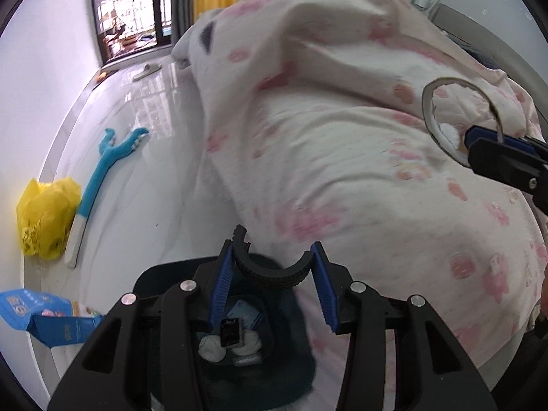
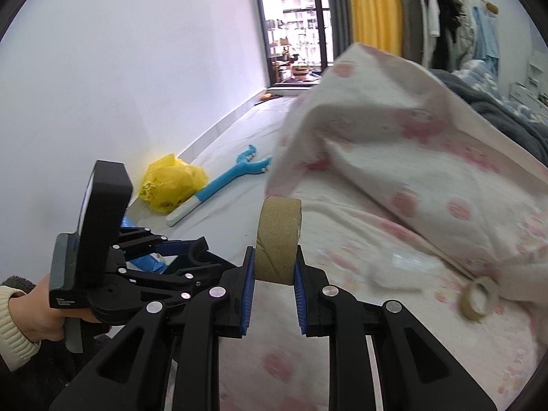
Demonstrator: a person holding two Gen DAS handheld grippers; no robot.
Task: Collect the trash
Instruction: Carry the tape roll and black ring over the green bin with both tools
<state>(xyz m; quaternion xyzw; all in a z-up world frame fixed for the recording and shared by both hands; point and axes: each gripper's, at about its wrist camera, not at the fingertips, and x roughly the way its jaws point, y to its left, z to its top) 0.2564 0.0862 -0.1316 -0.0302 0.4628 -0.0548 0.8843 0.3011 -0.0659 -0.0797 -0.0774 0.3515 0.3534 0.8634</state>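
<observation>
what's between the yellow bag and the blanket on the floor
In the right wrist view, a blue toy with a white handle lies between the yellow bag and the blanket, right beside the bag; the rest is bare floor.

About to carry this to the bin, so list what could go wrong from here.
1. The right gripper pinches the cardboard roll only by its lower edges; it may slip out onto the blanket.
2. The bin sits low under the left gripper, partly hidden, so a drop could miss.
3. A smaller tape roll lies half under a blanket fold and could be overlooked.
</observation>
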